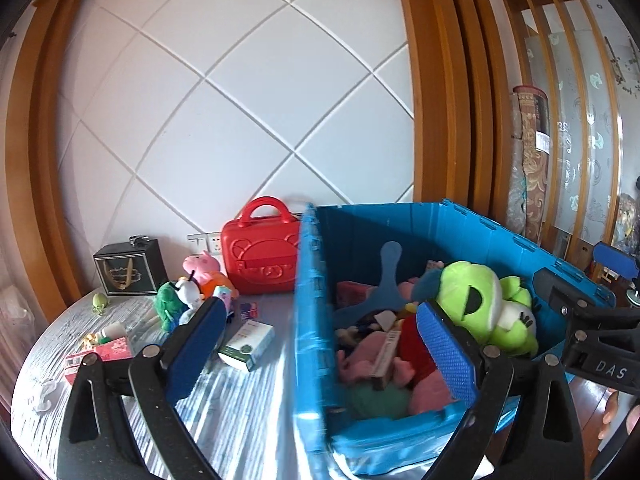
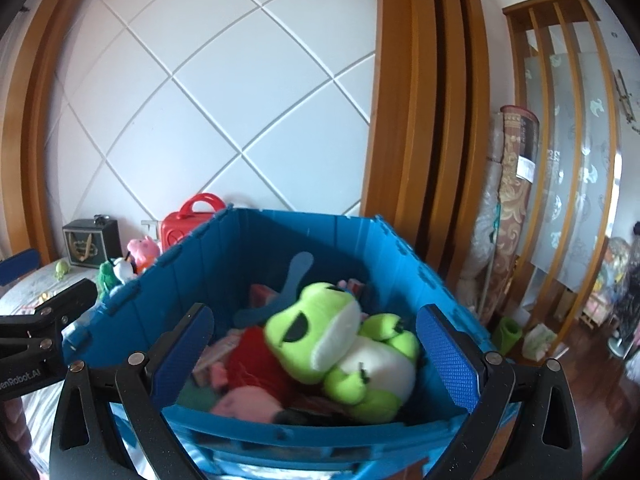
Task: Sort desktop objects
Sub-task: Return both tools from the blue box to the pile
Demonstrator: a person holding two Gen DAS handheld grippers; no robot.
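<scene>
Toys are lying in two places: a green frog plush (image 2: 340, 344) is resting on top of the heap inside the blue crate (image 2: 280, 240), and a cluster of small plush toys (image 1: 192, 292) is waiting near the table's (image 1: 256, 400) far edge, beside the red case (image 1: 260, 256). I am holding my left gripper (image 1: 320, 344) wide over the crate's left wall, nothing between the pads. My right gripper (image 2: 316, 360) is also standing wide and empty above the frog. I am judging the plush toys light, soft and squashy, so I am planning to pinch a body at its middle. A white box (image 1: 248, 344) near the crate looks stiffer; I would be taking it across its narrow sides.
</scene>
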